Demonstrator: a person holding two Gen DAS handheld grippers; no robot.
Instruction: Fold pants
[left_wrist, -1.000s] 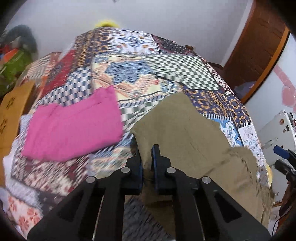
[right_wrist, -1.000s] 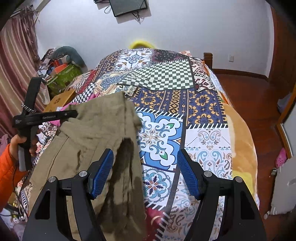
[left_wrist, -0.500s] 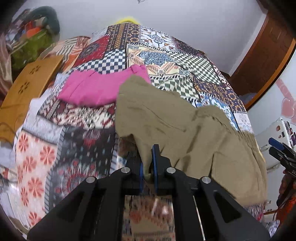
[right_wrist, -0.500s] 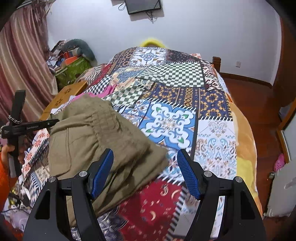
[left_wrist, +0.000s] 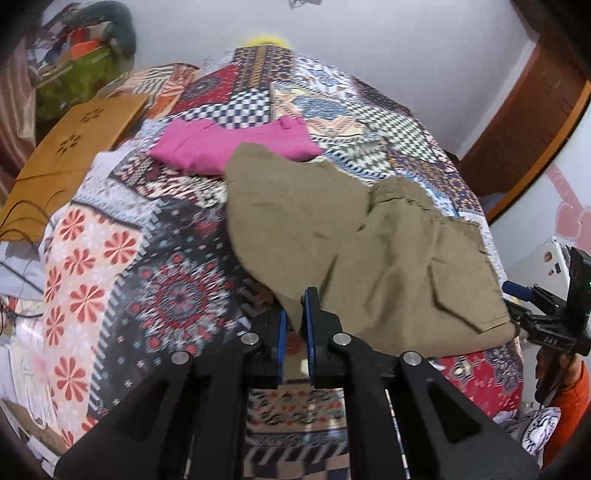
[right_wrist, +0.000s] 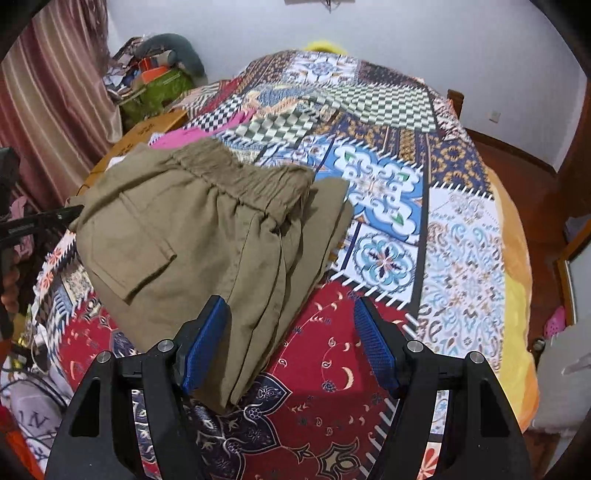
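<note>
Olive-khaki pants (left_wrist: 369, 254) lie folded in layers on the patchwork bedspread (left_wrist: 155, 273). In the right wrist view the pants (right_wrist: 207, 236) show the elastic waistband at the far side and a flap pocket on the left. My left gripper (left_wrist: 293, 325) is shut on a near corner of the pants' fabric. My right gripper (right_wrist: 291, 343) is open and empty, its blue pads (right_wrist: 205, 343) just above the pants' near edge. The right gripper also shows at the right edge of the left wrist view (left_wrist: 532, 314).
A folded pink garment (left_wrist: 225, 144) lies on the bed beyond the pants. A wooden board (left_wrist: 66, 147) and a cluttered pile with a green bag (right_wrist: 155, 88) stand at the bed's left side. The bedspread's orange edge (right_wrist: 517, 314) drops off to the right.
My left gripper has drawn back toward the bed's near end, pulling the pants' corner with it. The pants have settled flatter into a folded stack. My right gripper stays open and has dropped closer to them.
</note>
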